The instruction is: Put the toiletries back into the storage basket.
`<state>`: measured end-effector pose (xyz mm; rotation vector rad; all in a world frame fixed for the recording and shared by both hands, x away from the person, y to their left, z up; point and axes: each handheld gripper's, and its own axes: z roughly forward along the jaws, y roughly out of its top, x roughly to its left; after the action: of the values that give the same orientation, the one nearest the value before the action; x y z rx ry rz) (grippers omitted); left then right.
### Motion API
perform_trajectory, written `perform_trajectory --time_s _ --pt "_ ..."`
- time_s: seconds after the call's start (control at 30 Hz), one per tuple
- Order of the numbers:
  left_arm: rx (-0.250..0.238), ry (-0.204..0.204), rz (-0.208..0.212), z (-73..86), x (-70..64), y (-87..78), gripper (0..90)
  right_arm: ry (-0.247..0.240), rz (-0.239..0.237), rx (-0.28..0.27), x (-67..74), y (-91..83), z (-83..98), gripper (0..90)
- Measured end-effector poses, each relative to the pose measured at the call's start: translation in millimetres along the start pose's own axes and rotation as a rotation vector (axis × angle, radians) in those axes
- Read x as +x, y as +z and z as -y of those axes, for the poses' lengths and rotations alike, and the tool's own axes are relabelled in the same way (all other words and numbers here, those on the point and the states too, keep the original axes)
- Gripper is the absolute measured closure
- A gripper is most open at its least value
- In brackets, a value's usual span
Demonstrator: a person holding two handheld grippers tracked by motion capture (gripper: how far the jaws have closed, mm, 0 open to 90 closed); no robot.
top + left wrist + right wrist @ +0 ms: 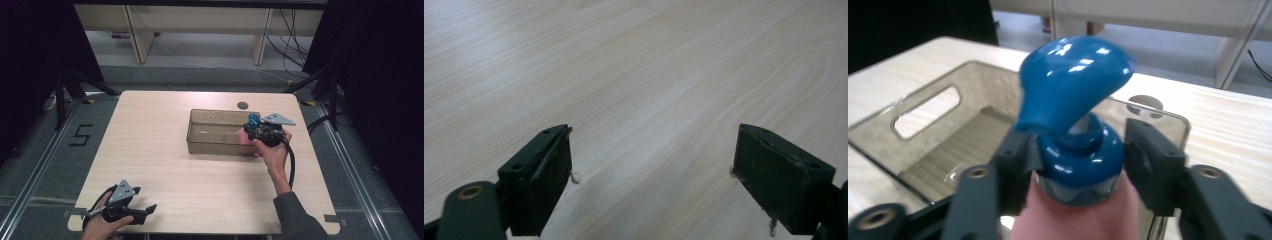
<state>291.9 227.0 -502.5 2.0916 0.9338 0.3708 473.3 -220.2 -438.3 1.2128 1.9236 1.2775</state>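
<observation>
Resting at the near left corner of the counter (165,165), the left tool (145,212) lies in the person's left hand (102,225) with its jaws spread wide and nothing between them; in the left gripper view the two black pads (549,175) stand well apart over bare pale wood.

Farther right, a clear smoky-brown bin (200,131) sits on the counter's far half, its long side running left to right and a slot handle cut into its end wall. At the bin's right end stands a pink pump bottle (243,136) with a blue pump head (253,120). Its long axis is upright. In the right gripper view the blue spout (1073,80) tips up and away, toward the far side of the counter, above the blue collar (1080,160).

The right tool (252,131), held in the person's right hand (272,150), reaches in from the right. Its jaws stand on either side of the blue collar: the left one looks to lie against it, the right one shows a slim gap, so the bottle's neck is between them without a firm pinch.
</observation>
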Motion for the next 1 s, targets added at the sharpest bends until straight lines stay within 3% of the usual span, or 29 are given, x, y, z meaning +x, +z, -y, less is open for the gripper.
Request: perform_trajectory --time_s 0.03,0.13,0.17,0.2,0.23,0.33,0.53,0.57,0.63,0.67,0.73,0.77,0.87,0.93,0.97,1.0 --pt "0.002 0.001 0.001 0.0 0.0 0.0 15.3 0.024 -0.021 0.001 0.1 -0.7 0.1 43.9" --pt "0.001 0.000 0.000 0.0 -0.3 0.3 15.2 0.065 -0.006 -0.001 -0.6 -4.7 0.3 37.9" --pt "0.001 0.000 0.000 0.0 -0.4 0.3 15.2 0.055 -0.008 -0.002 -2.6 -5.3 0.3 36.8" --pt "0.001 0.000 0.000 0.1 -0.5 0.4 15.2 0.100 -0.016 -0.010 -0.1 -6.5 0.9 35.7" --pt "-0.004 -0.002 -0.005 0.3 -0.8 0.7 15.2 0.072 -0.021 -0.014 -2.8 -7.0 0.5 35.0" --pt "-0.003 -0.002 -0.005 0.3 -0.8 0.7 15.2 0.058 -0.017 -0.018 -2.7 -9.7 0.1 33.1" --pt "-0.014 -0.016 -0.003 0.6 -2.1 1.8 15.2 0.074 -0.045 -0.007 1.4 -13.4 -1.6 30.4" --pt "-0.003 -0.002 -0.005 0.5 -1.0 1.0 15.2 0.055 -0.030 -0.009 0.6 -14.5 -1.7 30.2" --pt "-0.005 -0.003 -0.006 0.5 -1.0 1.0 15.3 0.077 -0.051 -0.008 1.5 -15.1 -1.9 29.9" --pt "-0.004 -0.002 -0.006 0.4 -0.9 0.8 15.2 0.079 -0.030 -0.017 2.0 -15.2 -1.4 29.8" --pt "-0.003 -0.002 -0.006 0.4 -0.8 0.8 15.2 0.097 -0.043 -0.022 2.0 -16.5 -1.2 29.1" --pt "-0.003 -0.002 -0.006 0.4 -0.8 0.8 15.3 0.067 -0.035 -0.025 -0.4 -16.9 -1.4 29.0" --pt "-0.013 -0.015 -0.006 0.7 -1.7 1.9 15.2 0.096 -0.041 -0.027 0.8 -18.2 -0.7 28.4" --pt "-0.003 0.017 -0.015 0.3 0.8 1.6 15.2 0.089 -0.041 -0.018 0.6 -19.9 -0.6 28.1" --pt "-0.009 -0.014 -0.007 0.8 -1.5 1.9 15.2 0.084 -0.040 -0.019 0.6 -20.1 -0.5 27.7" --pt "-0.010 -0.016 -0.006 0.8 -1.5 1.9 15.2 0.088 -0.040 -0.018 0.7 -20.7 -0.4 27.1"
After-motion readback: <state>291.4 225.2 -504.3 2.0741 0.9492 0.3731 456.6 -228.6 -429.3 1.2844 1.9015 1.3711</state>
